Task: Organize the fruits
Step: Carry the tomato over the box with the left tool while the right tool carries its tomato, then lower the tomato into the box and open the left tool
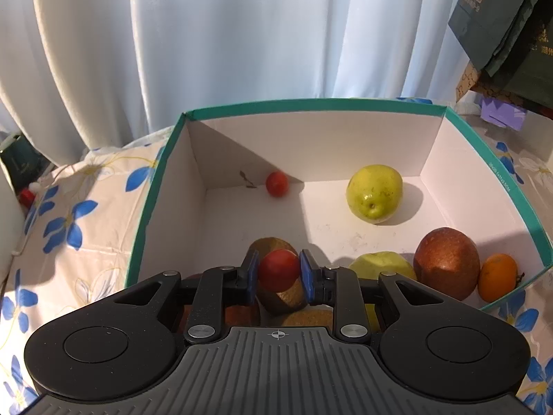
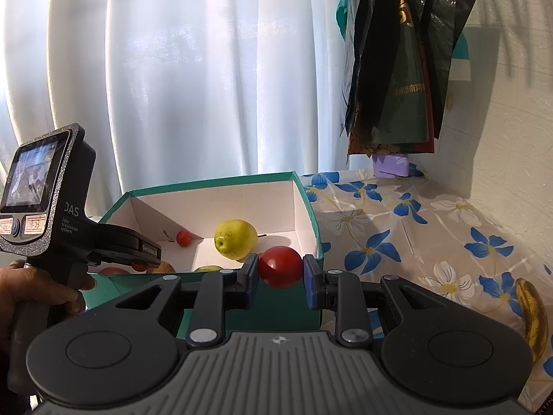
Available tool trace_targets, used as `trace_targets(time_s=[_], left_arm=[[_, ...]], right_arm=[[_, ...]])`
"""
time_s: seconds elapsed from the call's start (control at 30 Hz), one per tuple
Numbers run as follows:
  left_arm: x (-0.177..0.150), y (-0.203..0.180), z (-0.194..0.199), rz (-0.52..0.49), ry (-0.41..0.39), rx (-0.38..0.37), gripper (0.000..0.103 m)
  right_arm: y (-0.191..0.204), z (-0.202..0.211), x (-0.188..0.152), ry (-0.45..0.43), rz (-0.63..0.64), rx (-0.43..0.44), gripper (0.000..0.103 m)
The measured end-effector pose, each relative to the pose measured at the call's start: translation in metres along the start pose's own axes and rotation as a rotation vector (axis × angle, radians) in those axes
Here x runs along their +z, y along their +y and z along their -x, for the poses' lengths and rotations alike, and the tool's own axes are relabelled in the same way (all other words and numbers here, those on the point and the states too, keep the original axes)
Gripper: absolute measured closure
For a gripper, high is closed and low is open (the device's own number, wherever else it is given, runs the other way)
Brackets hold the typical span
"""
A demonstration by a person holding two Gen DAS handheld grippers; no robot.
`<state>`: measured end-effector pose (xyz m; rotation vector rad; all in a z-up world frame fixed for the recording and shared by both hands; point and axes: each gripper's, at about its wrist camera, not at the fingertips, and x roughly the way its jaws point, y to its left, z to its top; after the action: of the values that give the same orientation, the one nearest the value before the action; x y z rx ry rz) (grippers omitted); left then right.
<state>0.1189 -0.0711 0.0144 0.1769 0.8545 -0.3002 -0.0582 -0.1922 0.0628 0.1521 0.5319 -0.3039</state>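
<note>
A teal box [image 1: 155, 186] with a white inside holds a yellow-green pear [image 1: 375, 197], a small red tomato [image 1: 277, 183], a second green pear [image 1: 380, 263], a red-brown apple [image 1: 447, 263], an orange [image 1: 497, 277] and brown kiwis [image 1: 273, 242]. My left gripper [image 1: 278, 271] is shut on a red tomato [image 1: 278, 269] and holds it over the box's near part. My right gripper [image 2: 280, 269] is shut on another red tomato [image 2: 280, 267] just outside the box's near right corner [image 2: 312, 228]. The left gripper's body [image 2: 65, 207] shows at the left of the right wrist view.
The box stands on a table with a blue-flower cloth [image 2: 414, 242]. A banana [image 2: 534, 314] lies on the cloth at the right. Dark bags [image 2: 397, 69] hang by the wall above a purple object [image 2: 392, 165]. White curtains [image 1: 207, 41] hang behind the table.
</note>
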Motion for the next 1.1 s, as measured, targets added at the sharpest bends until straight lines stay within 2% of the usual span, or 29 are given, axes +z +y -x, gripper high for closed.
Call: trace_targets(time_s=[0.37,1.1], left_arm=[[-0.004,0.003,-0.009,0.008,0.043,-0.005,0.075],[-0.003,0.007,-0.015,0.020,0.061,-0.034,0.074]], right_arm=[[0.001,-0.003,0.002,-0.002,0.007,0.001,0.077],[0.007,-0.012,0.007,0.005,0.029,0.027,0.077]])
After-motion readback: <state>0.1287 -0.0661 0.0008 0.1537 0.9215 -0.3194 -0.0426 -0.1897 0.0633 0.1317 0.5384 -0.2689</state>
